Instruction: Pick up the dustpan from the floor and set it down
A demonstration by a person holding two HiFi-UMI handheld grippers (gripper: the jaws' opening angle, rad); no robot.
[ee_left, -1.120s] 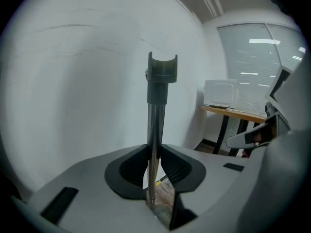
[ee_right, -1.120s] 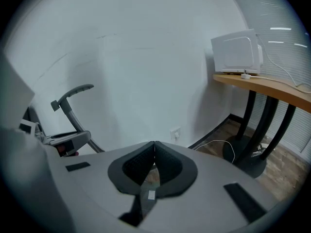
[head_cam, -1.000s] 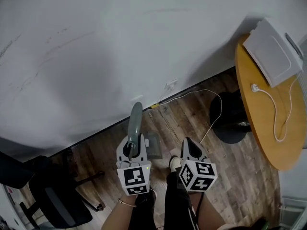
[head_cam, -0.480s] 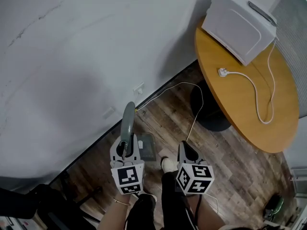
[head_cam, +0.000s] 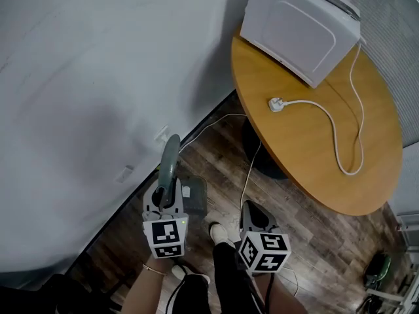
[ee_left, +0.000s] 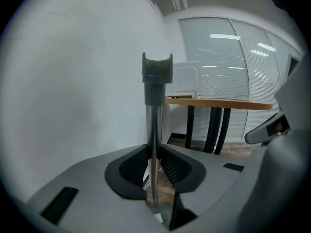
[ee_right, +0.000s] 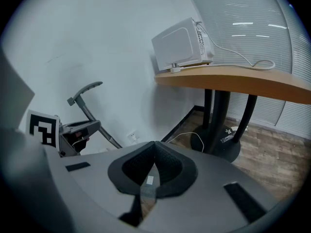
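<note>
The dustpan hangs from its long grey handle (head_cam: 169,157), with the grey pan (head_cam: 195,197) low over the wood floor. My left gripper (head_cam: 165,191) is shut on that handle. In the left gripper view the thin rod (ee_left: 154,144) stands upright between the pads, and its grey end piece (ee_left: 157,74) is above them. My right gripper (head_cam: 253,212) is beside it on the right, shut, with nothing between its pads (ee_right: 154,147). The right gripper view shows the left gripper (ee_right: 77,130) and the handle (ee_right: 88,95) at its left.
A round wooden table (head_cam: 314,156) on a black pedestal base (head_cam: 260,157) stands to the right. It carries a white box-shaped appliance (head_cam: 298,28) and a white cable with a plug (head_cam: 278,103). The white wall (head_cam: 98,77) has sockets (head_cam: 162,135) near the floor. A thin cable (head_cam: 245,178) lies on the floor.
Both grippers have swung across the room along the wall, and the table now fills the right of the head view. The dustpan handle stays in the left gripper.
</note>
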